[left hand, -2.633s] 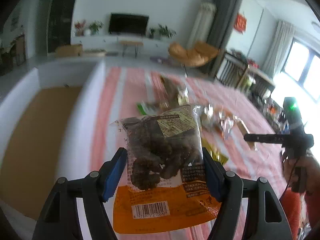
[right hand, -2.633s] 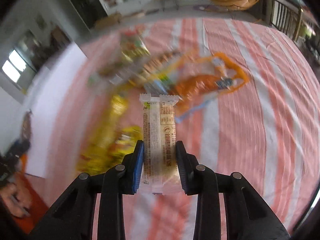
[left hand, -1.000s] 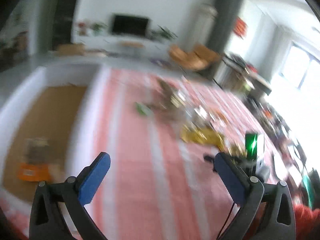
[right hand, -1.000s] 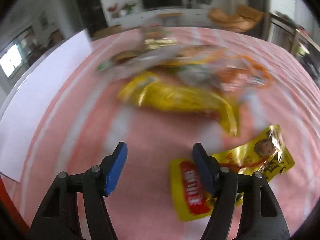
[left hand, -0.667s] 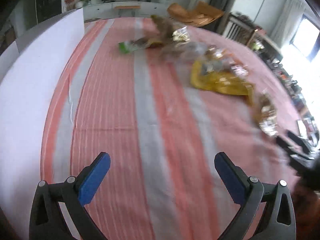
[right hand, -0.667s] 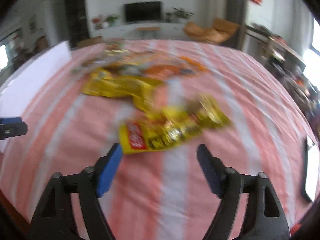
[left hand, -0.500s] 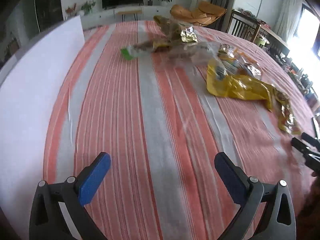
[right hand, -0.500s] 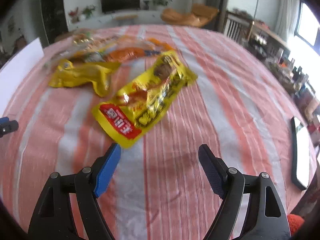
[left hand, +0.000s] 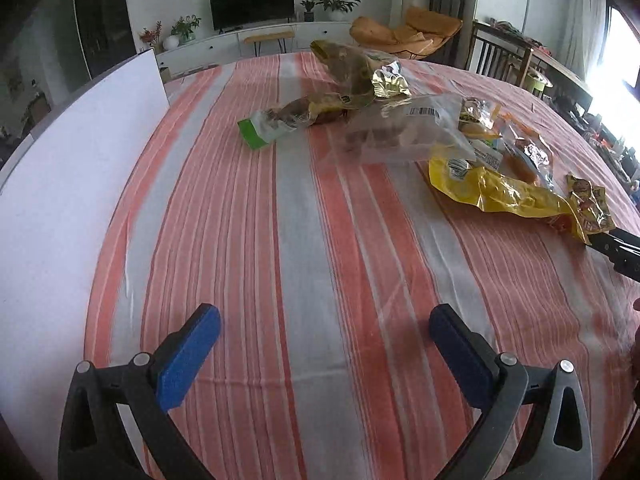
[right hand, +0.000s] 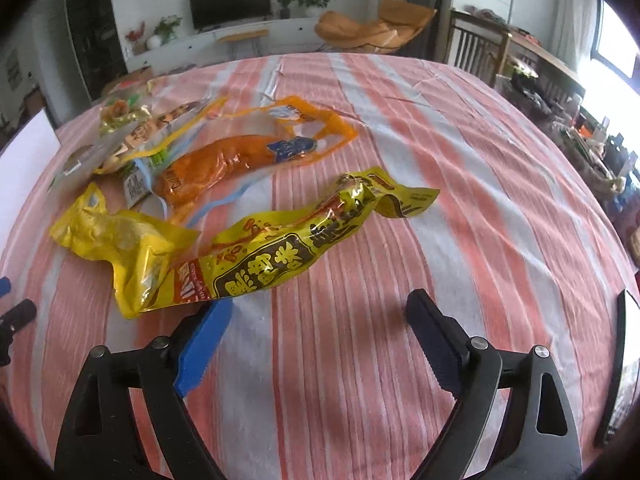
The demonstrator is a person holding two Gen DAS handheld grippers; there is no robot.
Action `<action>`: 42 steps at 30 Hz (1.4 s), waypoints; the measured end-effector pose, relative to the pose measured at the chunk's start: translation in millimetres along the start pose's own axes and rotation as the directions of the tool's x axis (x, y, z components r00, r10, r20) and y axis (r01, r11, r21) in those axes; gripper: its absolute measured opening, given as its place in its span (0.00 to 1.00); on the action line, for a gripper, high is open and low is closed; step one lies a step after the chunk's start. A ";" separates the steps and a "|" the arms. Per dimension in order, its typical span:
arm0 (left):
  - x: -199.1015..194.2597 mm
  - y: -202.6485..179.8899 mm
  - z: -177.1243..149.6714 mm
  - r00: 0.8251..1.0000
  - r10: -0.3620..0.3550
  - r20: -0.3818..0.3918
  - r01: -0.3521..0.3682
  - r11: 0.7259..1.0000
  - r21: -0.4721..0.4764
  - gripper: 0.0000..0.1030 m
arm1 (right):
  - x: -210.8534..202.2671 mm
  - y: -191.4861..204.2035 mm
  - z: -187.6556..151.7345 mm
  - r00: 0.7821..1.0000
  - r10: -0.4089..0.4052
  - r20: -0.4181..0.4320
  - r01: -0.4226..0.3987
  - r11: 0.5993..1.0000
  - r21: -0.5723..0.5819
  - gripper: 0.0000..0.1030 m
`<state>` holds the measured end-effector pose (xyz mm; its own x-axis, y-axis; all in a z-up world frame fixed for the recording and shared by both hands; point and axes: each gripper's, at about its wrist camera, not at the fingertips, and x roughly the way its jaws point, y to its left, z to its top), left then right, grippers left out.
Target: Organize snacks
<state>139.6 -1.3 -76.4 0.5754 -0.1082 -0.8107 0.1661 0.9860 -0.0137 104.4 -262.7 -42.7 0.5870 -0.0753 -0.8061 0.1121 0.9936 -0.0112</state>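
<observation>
Snack packets lie in a heap on the striped tablecloth (left hand: 304, 240). In the right wrist view a long yellow packet with red print (right hand: 280, 252) lies just beyond my right gripper (right hand: 316, 312), whose jaws are opening with nothing between them. Behind it lie a plain yellow bag (right hand: 116, 236) and an orange packet (right hand: 240, 156). In the left wrist view my left gripper (left hand: 324, 324) stands open and empty over bare cloth. Far ahead of it lie a clear packet (left hand: 396, 136), a green-ended packet (left hand: 272, 124) and a yellow bag (left hand: 504, 192).
The white wall of a box (left hand: 68, 184) runs along the table's left side. A dark flat device (right hand: 616, 364) lies at the table's right edge. Chairs and a TV stand beyond the table. Part of my right gripper (left hand: 618, 246) shows at the left wrist view's right edge.
Both grippers held packets earlier and are now empty. The left one has come down low over the cloth. The right one has swung over to the long yellow packet and widened.
</observation>
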 end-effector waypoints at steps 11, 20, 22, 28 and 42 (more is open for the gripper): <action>0.0 0.2 -0.3 1.000 -0.001 0.000 0.001 1.000 0.000 1.00 | 0.7 2.0 -3.2 1.000 -0.003 -0.001 0.003 1.000 0.001 0.90; -0.1 0.2 -0.3 1.000 -0.001 0.000 0.001 1.000 0.000 1.00 | 1.3 2.9 -3.0 1.000 -0.004 0.000 0.004 1.000 0.000 0.90; 0.0 0.8 -0.3 1.000 0.000 0.000 0.000 1.000 0.000 1.00 | 1.6 2.6 -2.8 1.000 -0.004 0.000 0.004 1.000 0.000 0.90; -0.1 0.7 -0.2 1.000 -0.001 0.000 0.001 1.000 0.000 1.00 | 1.9 3.2 -2.8 1.000 -0.002 0.000 0.002 1.000 0.002 0.90; -0.3 1.1 -0.2 1.000 -0.001 0.000 0.001 1.000 -0.001 1.00 | 2.7 3.4 -2.5 1.000 -0.002 0.000 0.002 1.000 0.002 0.90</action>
<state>139.5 -0.1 -76.4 0.5753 -0.1092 -0.8106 0.1662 0.9860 -0.0149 104.4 -259.3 -46.4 0.5869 -0.0769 -0.8060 0.1146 0.9933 -0.0113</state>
